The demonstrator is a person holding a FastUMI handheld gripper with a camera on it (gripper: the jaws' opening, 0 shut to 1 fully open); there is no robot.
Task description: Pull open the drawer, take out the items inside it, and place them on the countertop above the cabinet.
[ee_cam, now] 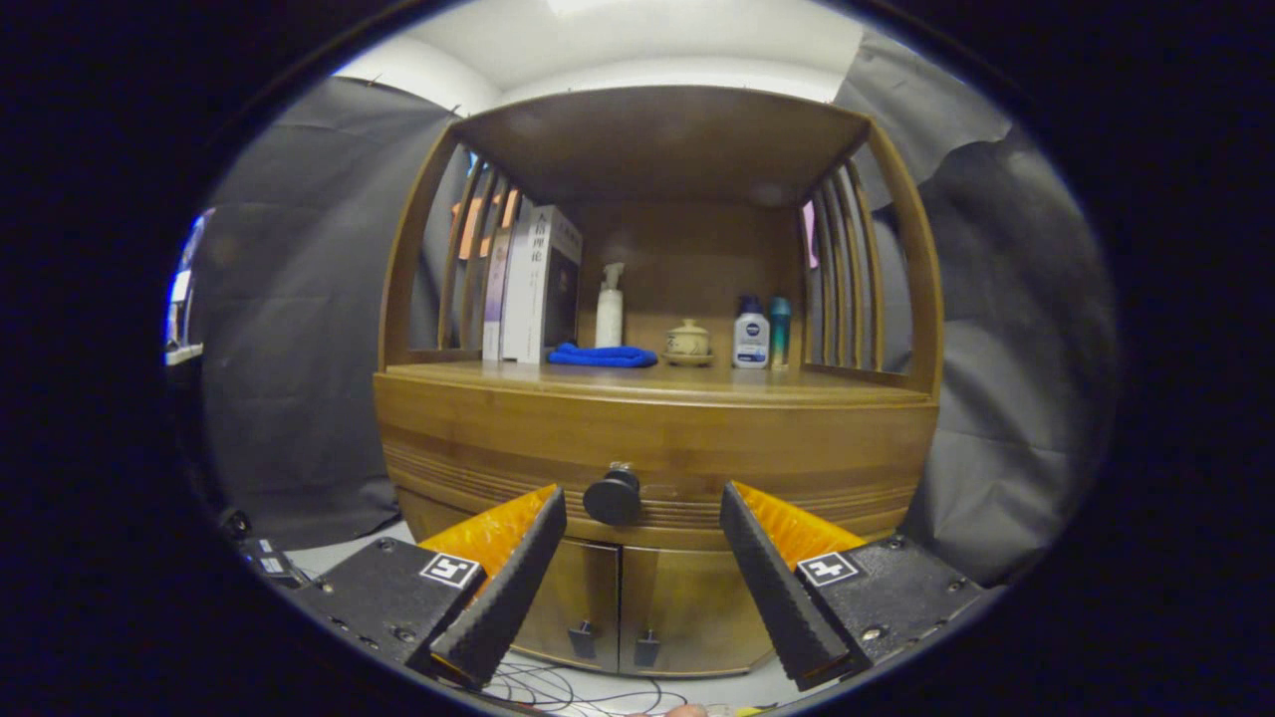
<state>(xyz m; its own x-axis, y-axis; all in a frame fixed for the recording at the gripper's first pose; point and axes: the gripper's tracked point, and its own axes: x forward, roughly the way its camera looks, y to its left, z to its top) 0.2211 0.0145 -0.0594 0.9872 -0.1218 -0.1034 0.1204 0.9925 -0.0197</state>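
The gripper (642, 518) faced the closed drawer (657, 448) with its fingers spread wide, the round black knob (612, 497) just ahead between them, lined up for a pull.

This is a staged recording booth dressed as a corner of a home, not a lived-in room. A wooden cabinet (657, 438) with slatted sides stands against dark cloth walls (289, 398) hung as drapes, beneath a plain white ceiling (637, 45). Its countertop (657, 383) carries household things: upright books (528, 284), a white pump bottle (610, 307), a folded blue cloth (603, 355), a small lidded ceramic pot (687, 342) and two toiletry bottles (762, 334). Loose cables (558, 687) trail over the pale floor before the cabinet's lower doors (623, 602), and some equipment (254, 553) sits by the cloth.
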